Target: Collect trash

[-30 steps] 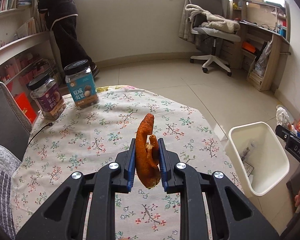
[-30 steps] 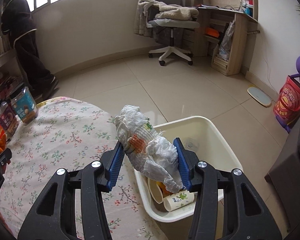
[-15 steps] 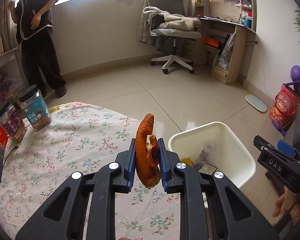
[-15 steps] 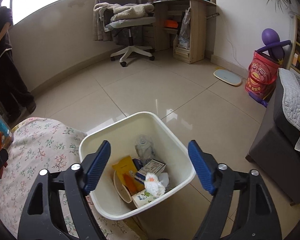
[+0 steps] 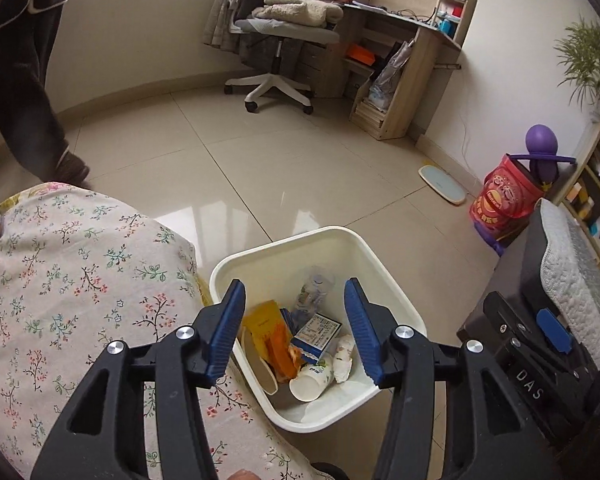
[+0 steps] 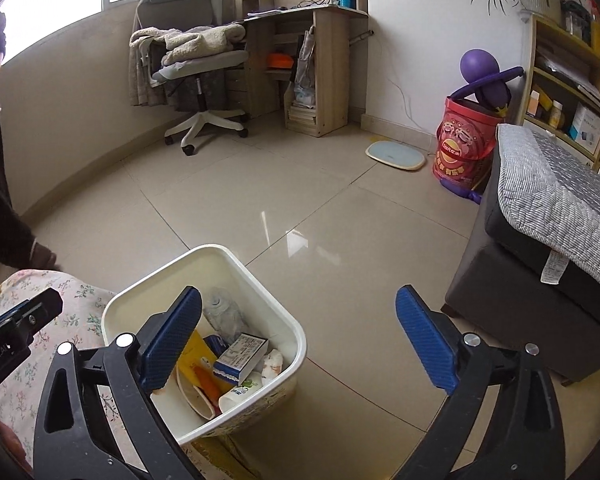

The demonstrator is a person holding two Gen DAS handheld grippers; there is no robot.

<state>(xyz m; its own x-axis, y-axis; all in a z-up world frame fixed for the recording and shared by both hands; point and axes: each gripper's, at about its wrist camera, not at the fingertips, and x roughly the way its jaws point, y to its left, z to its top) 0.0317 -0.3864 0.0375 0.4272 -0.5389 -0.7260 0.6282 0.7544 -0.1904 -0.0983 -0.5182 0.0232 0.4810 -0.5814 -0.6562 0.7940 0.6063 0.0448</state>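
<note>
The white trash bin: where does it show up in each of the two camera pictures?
Left wrist view: white trash bin sits low in the middle, behind the fingers, beside the floral tablecloth.
Right wrist view: the bin is lower left, behind the left-hand finger.
Shared landmark: the office chair by the far wall.

Orange peel point(image 5: 281, 354) and wrapper out of both tools, into bin point(image 5: 384, 276).

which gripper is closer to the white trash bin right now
Left. The left gripper hangs over the white trash bin, jaws opening and empty. The right gripper sits off its outer side, above floor, jaws opening and empty.
</note>
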